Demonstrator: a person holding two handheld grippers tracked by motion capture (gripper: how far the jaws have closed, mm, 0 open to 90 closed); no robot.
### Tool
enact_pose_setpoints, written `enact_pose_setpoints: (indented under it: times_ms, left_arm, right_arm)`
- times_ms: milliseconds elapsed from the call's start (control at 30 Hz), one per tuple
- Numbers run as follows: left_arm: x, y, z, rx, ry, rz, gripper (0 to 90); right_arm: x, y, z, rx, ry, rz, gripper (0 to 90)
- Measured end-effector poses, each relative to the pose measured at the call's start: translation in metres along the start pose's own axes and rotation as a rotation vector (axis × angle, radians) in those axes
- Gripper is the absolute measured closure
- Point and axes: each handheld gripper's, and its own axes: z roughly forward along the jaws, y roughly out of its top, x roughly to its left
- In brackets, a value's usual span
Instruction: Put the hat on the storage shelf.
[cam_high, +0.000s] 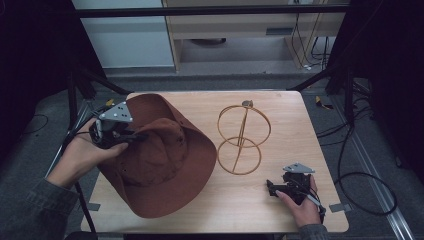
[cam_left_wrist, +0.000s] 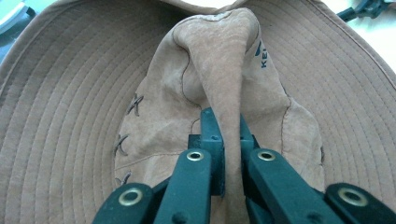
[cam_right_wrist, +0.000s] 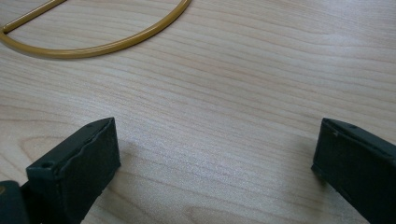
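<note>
Left gripper (cam_left_wrist: 227, 154) pinches a fold of the hat (cam_high: 165, 165) crown. Wire stand (cam_high: 243, 137) lies beyond its jaw tips. Right gripper (cam_high: 274, 189), jaws wide, empty, sits nearer the stand.

The high view looks forward and down over the whole worktop (cam_high: 280, 200). The left gripper view sits close above the hat (cam_left_wrist: 70, 93). The right gripper view skims the worktop, sharing the wire stand (cam_right_wrist: 102, 44) with the high view.
</note>
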Motion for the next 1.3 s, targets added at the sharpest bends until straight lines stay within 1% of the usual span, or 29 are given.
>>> enact_pose_setpoints:
  times_ms: [133, 300, 333, 400, 433, 500, 567, 700, 800, 867, 900, 933, 1000, 1067, 1167, 1233, 1300]
  left_arm:
    - [-0.004, 0.002, -0.013, -0.011, 0.01, 0.009, 88.7]
    - [-0.007, 0.007, -0.023, -0.014, 0.014, 0.023, 88.7]
    - [-0.008, 0.008, -0.025, -0.019, 0.02, 0.025, 88.6]
    - [-0.009, 0.011, -0.031, -0.028, 0.019, 0.037, 88.6]
    - [-0.01, 0.013, -0.037, -0.042, 0.023, 0.045, 88.6]
    - [-0.01, 0.016, -0.043, -0.058, 0.019, 0.045, 88.6]
    - [-0.011, 0.021, -0.048, -0.059, 0.019, 0.052, 88.6]
    - [-0.011, 0.027, -0.051, -0.076, 0.006, 0.063, 88.6]
    - [-0.011, 0.037, -0.055, -0.09, 0.001, 0.082, 88.6]
    - [-0.011, 0.042, -0.058, -0.094, 0.002, 0.084, 88.7]
    - [-0.011, 0.042, -0.058, -0.094, 0.002, 0.084, 88.6]
    - [-0.012, 0.047, -0.059, -0.099, 0.0, 0.085, 88.7]
    - [-0.014, 0.052, -0.058, -0.09, 0.002, 0.105, 88.6]
    - [-0.015, 0.057, -0.056, -0.093, 0.002, 0.11, 88.7]
    - [-0.014, 0.065, -0.052, -0.069, 0.0, 0.117, 88.7]
    - [-0.015, 0.072, -0.052, -0.066, 0.0, 0.123, 88.8]
    - [-0.017, 0.082, -0.053, -0.065, 0.007, 0.138, 88.8]
  right_arm:
    - [0.0, 0.0, 0.0, 0.001, -0.001, 0.0, 0.7]
    - [0.0, 0.0, 0.0, 0.001, -0.001, 0.0, 0.7]
    - [0.0, 0.0, 0.0, 0.001, -0.001, 0.0, 0.7]
    - [0.0, 0.0, 0.0, 0.001, -0.001, 0.0, 0.7]
    - [0.0, 0.0, 0.0, 0.001, -0.002, 0.0, 0.7]
    - [0.0, 0.0, 0.0, 0.0, -0.003, -0.006, 0.7]
    - [0.0, 0.0, 0.0, 0.001, -0.003, -0.005, 0.7]
    - [0.0, 0.0, 0.0, 0.0, -0.003, -0.005, 0.7]
    - [0.0, 0.0, 0.0, 0.0, -0.003, -0.007, 0.7]
    - [0.0, 0.0, 0.0, 0.0, -0.001, 0.0, 0.7]
    - [0.0, 0.0, 0.0, -0.002, 0.002, 0.001, 0.7]
    - [0.0, 0.0, 0.0, -0.002, 0.001, 0.0, 0.7]
    - [0.0, 0.0, 0.0, -0.002, 0.002, 0.0, 0.8]
    - [0.0, 0.0, 0.0, -0.002, 0.002, 0.0, 0.7]
    - [0.0, 0.0, 0.0, -0.002, 0.001, 0.0, 0.7]
    - [0.0, 0.0, 0.0, -0.002, 0.002, 0.0, 0.7]
    - [0.0, 0.0, 0.0, -0.002, 0.002, 0.0, 0.7]
